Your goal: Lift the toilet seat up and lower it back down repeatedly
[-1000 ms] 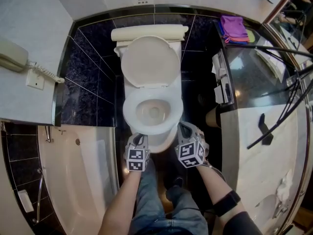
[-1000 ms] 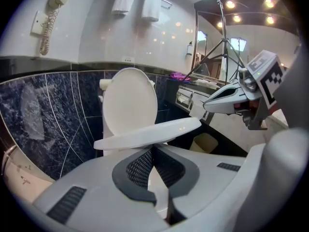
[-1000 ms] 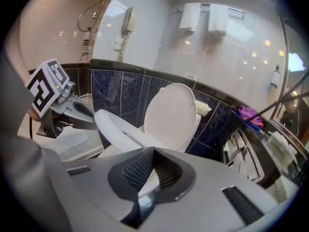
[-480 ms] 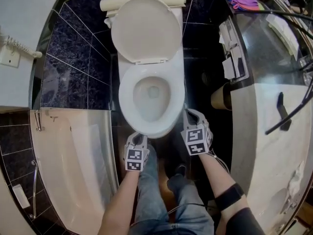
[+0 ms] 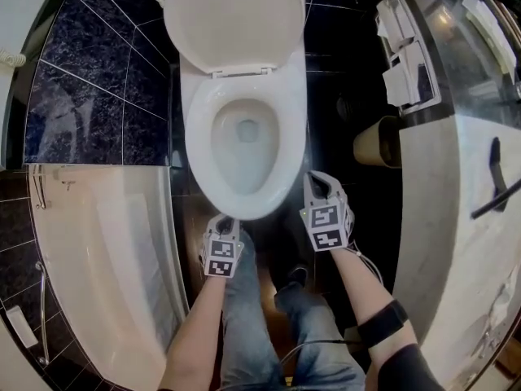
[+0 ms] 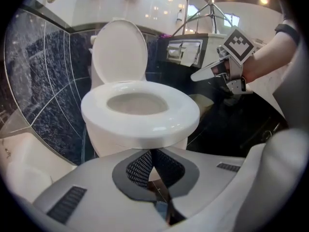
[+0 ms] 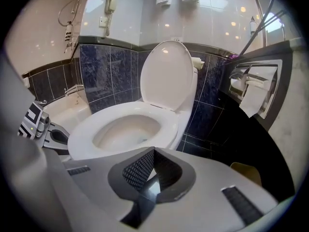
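I see the toilet seat (image 5: 198, 141) flat on the bowl (image 5: 244, 149), its long axis running from the raised lid (image 5: 232, 19) toward me, with the left hand-held gripper (image 5: 224, 221) and right hand-held gripper (image 5: 315, 182) both closed and empty near its front end.

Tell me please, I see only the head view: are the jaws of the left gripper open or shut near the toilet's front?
Observer: The left gripper is shut, with nothing between its jaws; the front edge of the toilet seat shows just above them.
Operator: And the right one?
Observer: The right gripper is shut and empty too.
Operator: What is on the wall?
Observer: A wall phone hangs left of the raised lid.
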`<state>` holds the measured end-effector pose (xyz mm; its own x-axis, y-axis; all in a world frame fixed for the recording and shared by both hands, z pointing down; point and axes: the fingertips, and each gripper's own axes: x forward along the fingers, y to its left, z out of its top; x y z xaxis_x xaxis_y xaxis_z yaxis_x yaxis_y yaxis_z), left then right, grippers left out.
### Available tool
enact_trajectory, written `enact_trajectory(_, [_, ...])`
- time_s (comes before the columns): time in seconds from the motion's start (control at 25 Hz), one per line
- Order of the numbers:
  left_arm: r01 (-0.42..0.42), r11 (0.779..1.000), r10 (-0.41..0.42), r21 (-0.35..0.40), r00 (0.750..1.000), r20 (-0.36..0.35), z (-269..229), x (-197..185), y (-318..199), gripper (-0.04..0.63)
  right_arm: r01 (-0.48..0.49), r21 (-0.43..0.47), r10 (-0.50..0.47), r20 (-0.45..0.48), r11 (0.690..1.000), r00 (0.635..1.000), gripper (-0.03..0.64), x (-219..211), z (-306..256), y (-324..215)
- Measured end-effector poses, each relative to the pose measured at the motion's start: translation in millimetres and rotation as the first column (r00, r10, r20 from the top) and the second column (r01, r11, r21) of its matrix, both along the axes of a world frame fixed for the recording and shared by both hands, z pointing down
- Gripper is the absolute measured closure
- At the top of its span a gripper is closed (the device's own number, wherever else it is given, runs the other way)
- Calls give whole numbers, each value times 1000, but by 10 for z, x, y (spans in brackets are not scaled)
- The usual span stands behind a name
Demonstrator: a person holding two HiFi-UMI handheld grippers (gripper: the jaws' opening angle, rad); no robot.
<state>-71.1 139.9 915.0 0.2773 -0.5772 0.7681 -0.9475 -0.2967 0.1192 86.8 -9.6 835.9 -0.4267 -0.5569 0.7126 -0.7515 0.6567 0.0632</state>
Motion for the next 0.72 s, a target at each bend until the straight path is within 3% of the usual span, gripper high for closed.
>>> enact_trajectory(0.24, [0, 997, 1, -72, 1000, 8, 350, 8, 79, 606, 8, -10, -8, -7, 1000, 1000, 598, -17, 204, 25])
enact_trajectory(0.56, [-1, 990, 6, -143, 999, 37, 458, -13, 194, 604, 10, -5, -11, -12, 1000, 1000, 598, 10, 184, 38])
enact_trajectory(0.72, [52, 990, -47, -130, 998, 45, 345, -119, 258, 604, 10, 2, -10, -7, 1000, 1000, 598, 15, 84, 32])
